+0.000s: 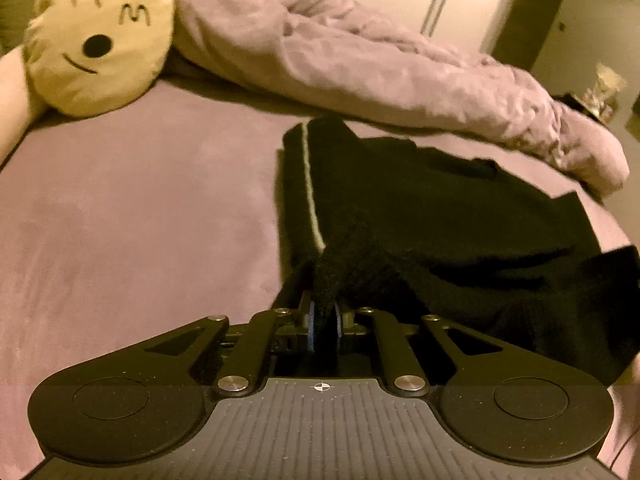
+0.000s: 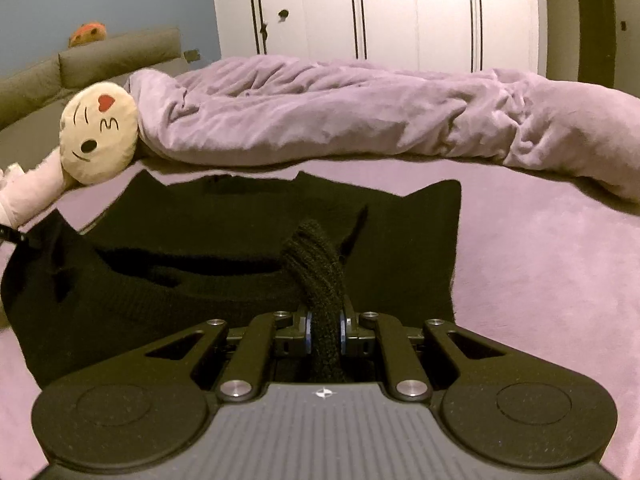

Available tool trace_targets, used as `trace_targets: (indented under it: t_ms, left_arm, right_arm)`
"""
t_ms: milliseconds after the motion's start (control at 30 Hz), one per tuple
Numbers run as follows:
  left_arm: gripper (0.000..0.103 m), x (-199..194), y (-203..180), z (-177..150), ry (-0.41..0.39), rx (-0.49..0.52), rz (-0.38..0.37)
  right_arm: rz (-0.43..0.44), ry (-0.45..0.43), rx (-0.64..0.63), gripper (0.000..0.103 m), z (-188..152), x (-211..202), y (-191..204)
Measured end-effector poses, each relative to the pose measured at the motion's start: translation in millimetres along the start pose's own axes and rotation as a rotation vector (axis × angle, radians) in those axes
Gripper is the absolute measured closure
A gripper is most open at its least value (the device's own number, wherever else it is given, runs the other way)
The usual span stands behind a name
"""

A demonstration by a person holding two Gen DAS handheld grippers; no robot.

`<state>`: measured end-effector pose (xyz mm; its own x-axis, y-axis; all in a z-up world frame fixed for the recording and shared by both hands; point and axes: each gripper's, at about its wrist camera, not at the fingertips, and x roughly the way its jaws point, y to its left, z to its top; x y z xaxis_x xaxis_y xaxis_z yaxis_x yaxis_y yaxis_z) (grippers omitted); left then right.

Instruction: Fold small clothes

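A black knitted garment (image 1: 420,216) lies on the purple bed sheet (image 1: 140,208); a pale stripe runs along its left edge in the left wrist view. My left gripper (image 1: 325,322) is shut on a bunched near edge of it, the fabric pinched between the blue pads. In the right wrist view the same black garment (image 2: 248,240) spreads ahead and to the left. My right gripper (image 2: 326,334) is shut on a thick rolled fold of its hem, lifted a little off the sheet. The cloth sags between the two grips.
A crumpled lilac duvet (image 2: 340,120) lies across the far side of the bed. A cream face cushion (image 2: 100,132) rests at the far left beside a pink pillow (image 2: 32,192). White wardrobe doors (image 2: 400,12) stand behind. Purple sheet (image 2: 540,260) stretches to the right.
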<state>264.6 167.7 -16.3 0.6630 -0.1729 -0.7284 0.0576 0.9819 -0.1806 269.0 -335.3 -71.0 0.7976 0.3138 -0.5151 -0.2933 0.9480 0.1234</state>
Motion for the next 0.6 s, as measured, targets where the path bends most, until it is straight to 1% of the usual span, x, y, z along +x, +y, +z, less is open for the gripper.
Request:
trace_targets:
  t_ms: [33, 67, 133, 167, 233, 300, 367, 467, 600]
  left_arm:
    - [0.09, 5.7, -2.8, 0.3, 0.012, 0.009, 0.014]
    - [0.085, 10.7, -4.6, 0.1, 0.023, 0.016, 0.029]
    - [0.079, 20.7, -7.3, -0.8, 0.046, 0.014, 0.046]
    - [0.079, 24.2, -7.8, -1.0, 0.055, 0.012, 0.046]
    - [0.079, 28.8, -10.5, -1.9, 0.061, 0.023, 0.057]
    - [0.087, 30.7, -14.2, -2.4, 0.071, 0.043, 0.076]
    - [0.091, 30.0, -18.2, -3.0, 0.075, 0.062, 0.092]
    - [0.092, 22.5, -22.4, -4.3, 0.064, 0.088, 0.095]
    - [0.092, 6.6, -27.4, -3.6, 0.036, 0.124, 0.097]
  right_arm:
    - [-0.001, 0.008, 0.0, 0.092, -1.1, 3.4, 0.7]
    - [0.001, 0.016, 0.004, 0.091, -2.4, 8.1, 0.4]
    - [-0.011, 0.037, 0.007, 0.091, -4.6, 16.9, 0.6]
    - [-0.018, 0.047, 0.009, 0.091, -5.4, 21.4, 0.3]
    - [-0.031, 0.072, 0.009, 0.09, -7.0, 29.9, -0.4]
    - [-0.038, 0.097, 0.002, 0.09, -8.2, 37.1, 0.5]
    - [-0.041, 0.112, -0.013, 0.089, -9.7, 42.1, 3.3]
    - [-0.041, 0.105, -0.014, 0.09, -11.3, 40.4, 7.5]
    - [-0.044, 0.056, -0.041, 0.091, -7.9, 23.5, 14.8]
